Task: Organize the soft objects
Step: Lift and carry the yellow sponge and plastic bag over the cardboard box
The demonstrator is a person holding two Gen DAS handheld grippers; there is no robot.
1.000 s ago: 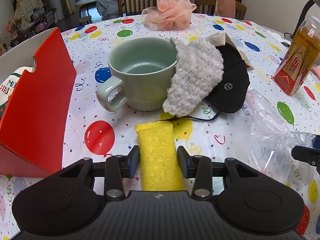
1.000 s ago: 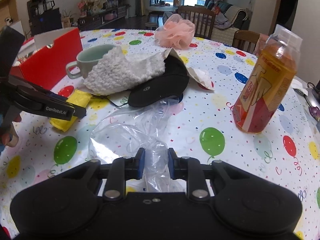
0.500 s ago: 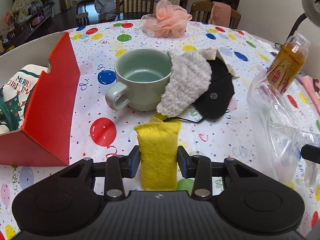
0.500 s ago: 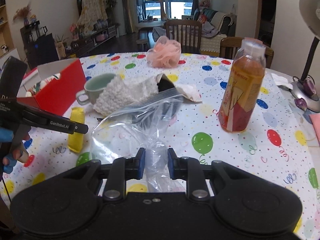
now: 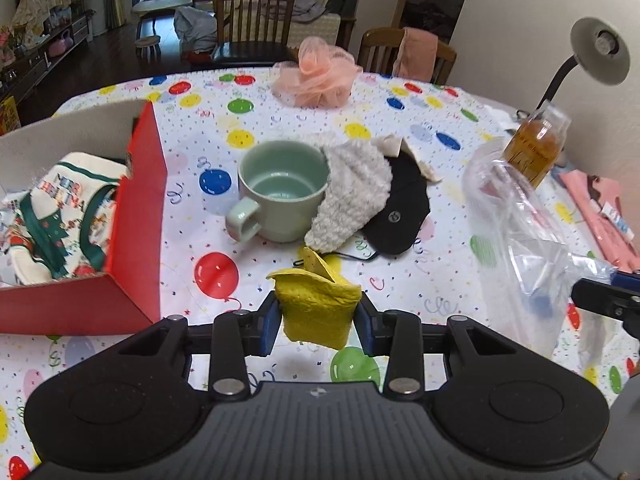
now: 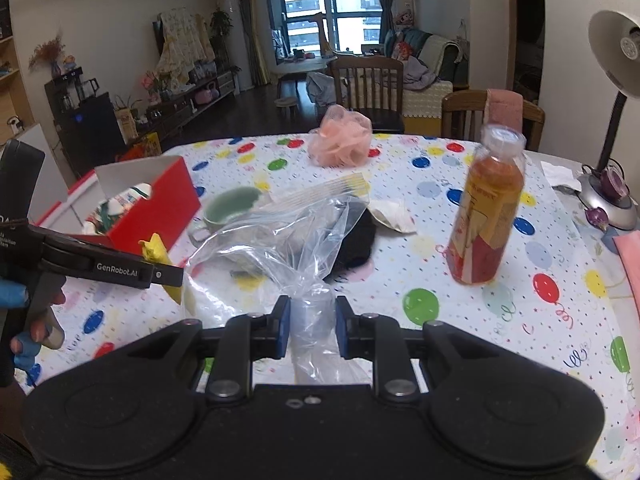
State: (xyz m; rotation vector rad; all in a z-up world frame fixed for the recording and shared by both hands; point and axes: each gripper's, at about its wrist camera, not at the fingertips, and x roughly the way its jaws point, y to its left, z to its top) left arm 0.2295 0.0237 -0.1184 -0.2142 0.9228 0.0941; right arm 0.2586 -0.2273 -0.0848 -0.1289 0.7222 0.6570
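Observation:
My left gripper [image 5: 316, 320] is shut on a yellow sponge cloth [image 5: 316, 308] and holds it above the table. It also shows in the right wrist view [image 6: 154, 250]. My right gripper [image 6: 309, 326] is shut on the bunched end of a clear zip bag [image 6: 280, 240], held up with its mouth toward the left; the bag shows at the right of the left wrist view [image 5: 516, 240]. A fluffy white cloth [image 5: 352, 196] leans on a green mug [image 5: 280, 190], over a black eye mask [image 5: 400, 216]. A pink mesh pouf [image 5: 316, 78] sits far back.
A red box [image 5: 136, 216] with a Christmas-print fabric item [image 5: 60, 216] stands at the left. An orange drink bottle [image 6: 486, 216] stands at the right. A desk lamp [image 6: 612, 120] is at the far right edge. Chairs stand behind the table.
Both grippers have risen from the table. The yellow sponge cloth has been lifted off the tablecloth and the bag has been raised and opened up beside it.

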